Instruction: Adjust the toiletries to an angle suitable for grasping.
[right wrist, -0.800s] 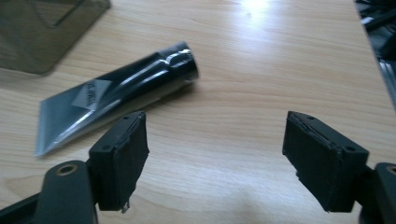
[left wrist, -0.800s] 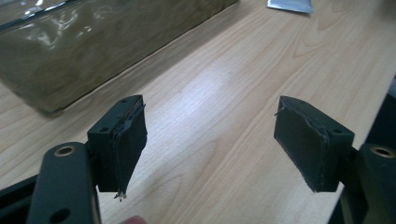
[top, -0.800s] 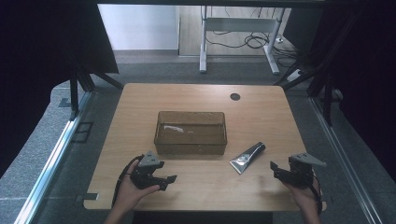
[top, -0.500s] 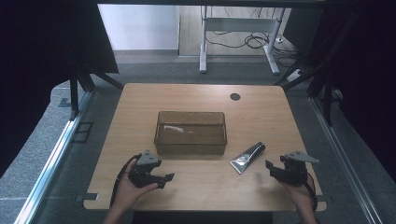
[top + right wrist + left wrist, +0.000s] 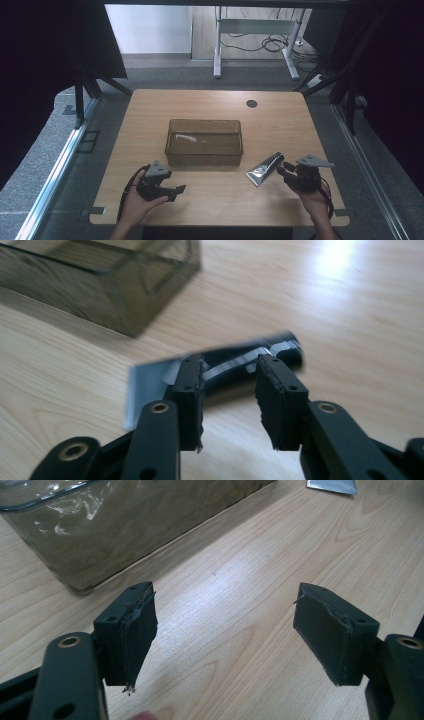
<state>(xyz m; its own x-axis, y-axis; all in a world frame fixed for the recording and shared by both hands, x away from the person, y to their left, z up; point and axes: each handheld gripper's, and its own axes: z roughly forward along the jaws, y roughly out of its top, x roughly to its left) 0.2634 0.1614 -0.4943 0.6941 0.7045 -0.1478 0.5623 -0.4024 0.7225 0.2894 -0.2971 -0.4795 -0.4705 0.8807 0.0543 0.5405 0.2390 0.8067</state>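
The wooden bench [image 5: 215, 107] carries a clear plastic box [image 5: 204, 142] in its middle, open at the top and seemingly holding a small pale scrap I cannot identify. Near the front right corner of the box lies a tube [image 5: 265, 168], silver with a black cap, flat on the bench and slanted, its cap end pointing toward the right hand-held gripper [image 5: 283, 169]. This gripper is just beside the cap, and in the right gripper view its jaws stand partly apart with the tube [image 5: 235, 362] just beyond them, not yet between the pads. The left hand-held gripper [image 5: 178, 189] rests low at the front left of the bench, its jaws wide apart and holding nothing; in the left gripper view the bare wood is between them and the wall of the box [image 5: 130, 520] is ahead. The step in hand looks like picking up the tube with the right gripper, perhaps to put it in the box. To do it well, I think the jaws should open a little more, go down across the tube near the cap where the body is firm, and close only when both pads are beside it. The flat crimped end is thin and may slip.
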